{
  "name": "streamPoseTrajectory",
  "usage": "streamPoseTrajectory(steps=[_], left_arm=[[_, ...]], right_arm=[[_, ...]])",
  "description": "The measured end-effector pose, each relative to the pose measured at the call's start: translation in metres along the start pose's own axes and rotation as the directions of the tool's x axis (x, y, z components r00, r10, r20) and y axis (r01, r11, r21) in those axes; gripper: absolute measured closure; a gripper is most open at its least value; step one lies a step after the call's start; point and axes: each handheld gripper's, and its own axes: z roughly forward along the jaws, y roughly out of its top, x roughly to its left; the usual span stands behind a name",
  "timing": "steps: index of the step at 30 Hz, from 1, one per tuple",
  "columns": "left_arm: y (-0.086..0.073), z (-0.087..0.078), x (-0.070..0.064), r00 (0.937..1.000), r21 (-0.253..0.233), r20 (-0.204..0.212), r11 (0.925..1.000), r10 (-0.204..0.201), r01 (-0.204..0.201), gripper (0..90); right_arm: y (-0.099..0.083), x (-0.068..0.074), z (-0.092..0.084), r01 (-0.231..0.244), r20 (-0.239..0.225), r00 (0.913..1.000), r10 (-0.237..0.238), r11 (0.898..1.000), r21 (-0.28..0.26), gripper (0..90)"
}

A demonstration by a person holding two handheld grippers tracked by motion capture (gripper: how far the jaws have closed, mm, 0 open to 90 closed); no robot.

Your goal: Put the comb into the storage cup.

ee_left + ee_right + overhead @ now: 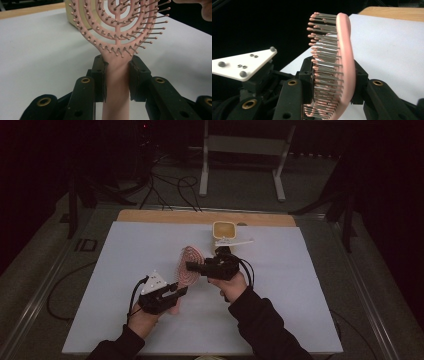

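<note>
On the white bench (125, 320), a pink hairbrush (189, 265) is held up off the surface between both tools, its long axis running from near-left up to far-right. The left tool (181, 291) clenches the handle at the near-left end. The right tool (192, 266) grips the brush head edge-on, bristles against one pad, coming in from the right. A yellow box (223, 231) sits well beyond, far-right.

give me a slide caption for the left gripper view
Left claw shut on the pink hairbrush handle, vented bristle head upright above the white table.
</note>
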Motion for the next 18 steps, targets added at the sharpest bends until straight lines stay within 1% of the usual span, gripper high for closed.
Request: streamPoseTrajectory(steps=[3,6,8,11,12,14,15,16,18], left_arm=[[0.0000,-0.0004,-0.0005,1.0000,-0.005,-0.001,1.0000,0.005,-0.005,70.6],[0.0006,-0.0009,0.0003,1.0000,-0.012,0.008,0.9999,0.002,-0.002,70.6],[-0.0004,-0.0007,0.0015,0.9991,-0.024,0.040,0.9996,-0.017,0.018,70.5],[-0.0003,0.0002,0.0026,0.9978,-0.016,0.061,0.9995,-0.026,0.027,69.6],[-0.0007,0.0004,0.0021,0.9981,-0.016,0.054,0.9994,-0.030,0.031,66.9],[-0.0014,0.0012,0.0025,0.9970,-0.011,0.068,0.9992,-0.037,0.038,64.0],[-0.0016,0.0009,0.0027,0.9973,-0.012,0.064,0.9993,-0.035,0.036,61.7],[-0.0014,0.0009,0.0031,0.9970,-0.011,0.067,0.9991,-0.041,0.041,61.5],[-0.0007,0.0004,0.0043,0.9963,-0.002,0.070,0.9988,-0.049,0.049,57.3]], right_arm=[[0.0006,0.0019,-0.0006,0.012,-0.005,0.9999,-0.012,1.000,0.000,64.1],[0.0004,0.0020,-0.0013,0.011,-0.007,0.9999,-0.011,1.000,-0.009,64.2],[0.0009,0.0022,-0.0019,0.012,-0.010,0.9999,-0.013,1.000,-0.019,64.4],[0.0015,0.0049,-0.0029,0.031,-0.004,0.9995,-0.031,0.999,-0.020,64.6],[0.0020,0.0055,-0.0032,0.034,-0.001,0.9994,-0.034,0.999,-0.024,64.6],[0.0033,0.0061,-0.0043,0.042,0.001,0.9991,-0.042,0.999,-0.031,64.6],[0.0038,0.0061,-0.0053,0.044,0.002,0.9990,-0.044,0.998,-0.033,64.6],[0.0044,0.0061,-0.0062,0.043,0.004,0.9991,-0.043,0.999,-0.032,64.6],[0.0054,0.0053,-0.0079,0.052,0.014,0.9986,-0.051,0.998,-0.038,64.6]])
